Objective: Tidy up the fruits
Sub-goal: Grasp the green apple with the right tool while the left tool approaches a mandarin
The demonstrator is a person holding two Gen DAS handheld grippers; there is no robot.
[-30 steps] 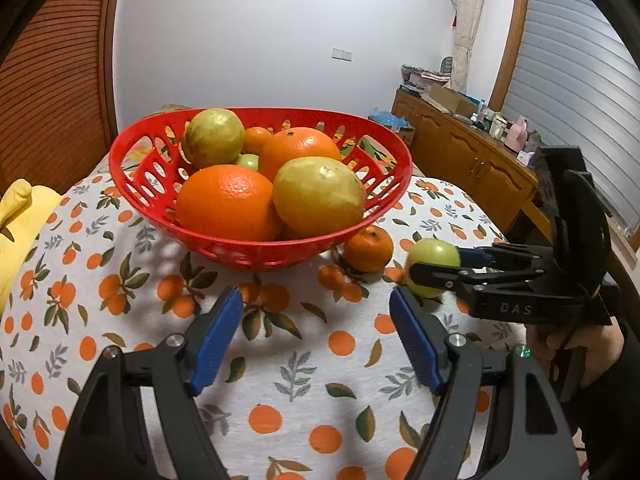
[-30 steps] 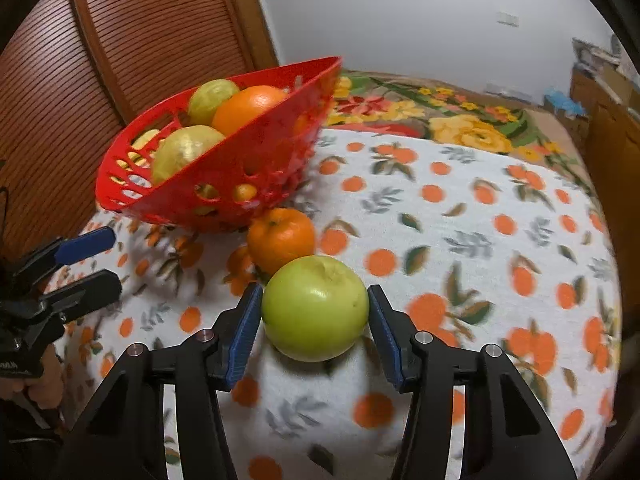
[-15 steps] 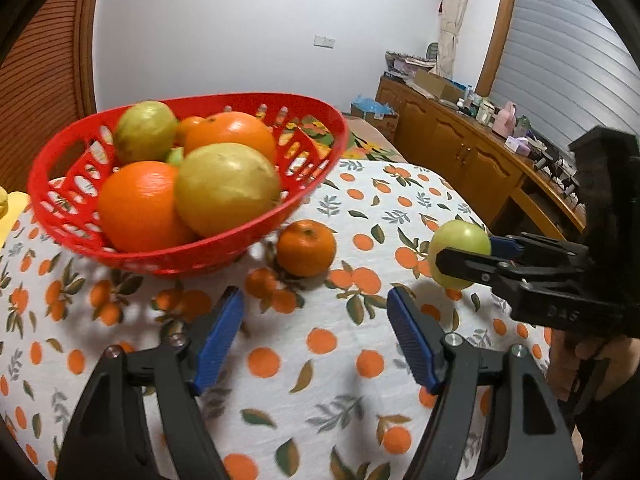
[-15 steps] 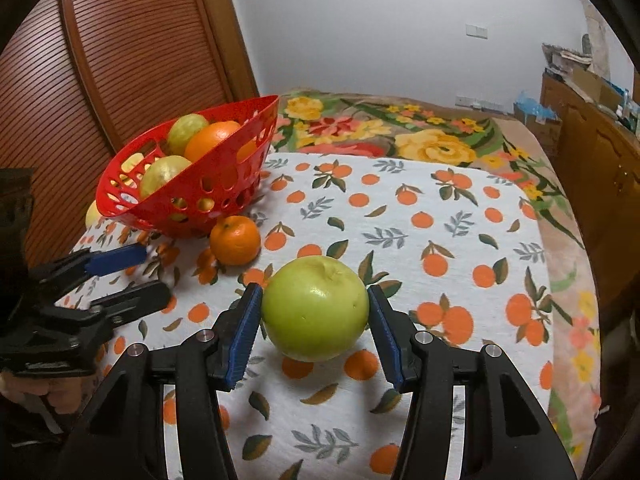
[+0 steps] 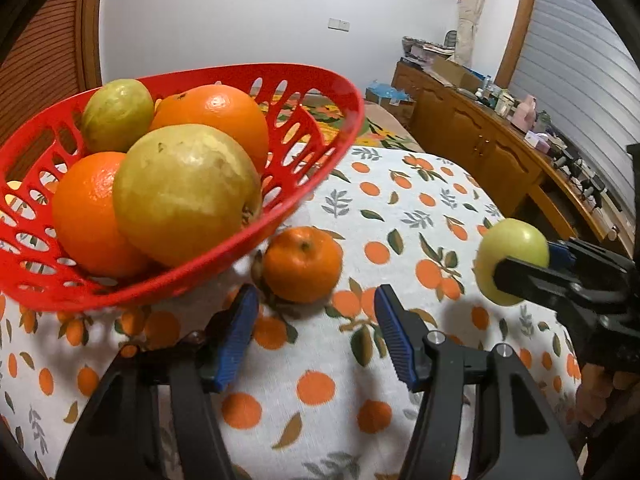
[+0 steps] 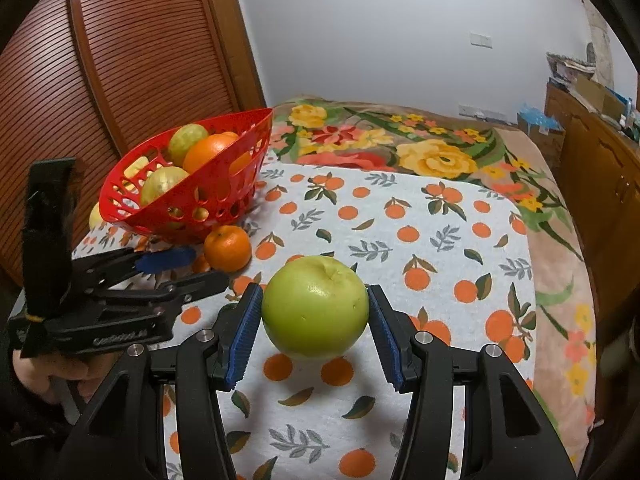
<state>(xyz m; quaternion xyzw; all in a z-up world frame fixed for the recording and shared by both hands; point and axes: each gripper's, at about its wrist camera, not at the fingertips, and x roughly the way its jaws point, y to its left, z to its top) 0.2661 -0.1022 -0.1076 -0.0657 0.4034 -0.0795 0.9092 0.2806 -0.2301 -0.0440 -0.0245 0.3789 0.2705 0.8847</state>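
A red plastic basket (image 5: 240,72) (image 6: 224,196) holds oranges and yellow-green fruits on the orange-print tablecloth. A small tangerine (image 5: 303,264) (image 6: 227,248) lies on the cloth against the basket's base. My left gripper (image 5: 314,312) (image 6: 188,270) points at the tangerine; its jaws are closing. The fruit sits just past the blue pads and is not pressed. My right gripper (image 6: 315,320) (image 5: 524,266) is shut on a green apple (image 6: 316,312) (image 5: 510,244), held a little above the cloth to the right of the tangerine.
A floral blanket (image 6: 400,148) covers the surface beyond the tablecloth. A wooden sideboard (image 5: 500,148) with clutter runs along the right. Slatted wooden doors (image 6: 120,60) stand behind the basket. A yellow fruit (image 6: 94,216) peeks out behind the basket. A hand (image 6: 52,368) holds the left gripper.
My left gripper has moved in close to the tangerine and its jaws have narrowed. The right gripper has drawn back from the basket and risen slightly, still gripping the green apple.
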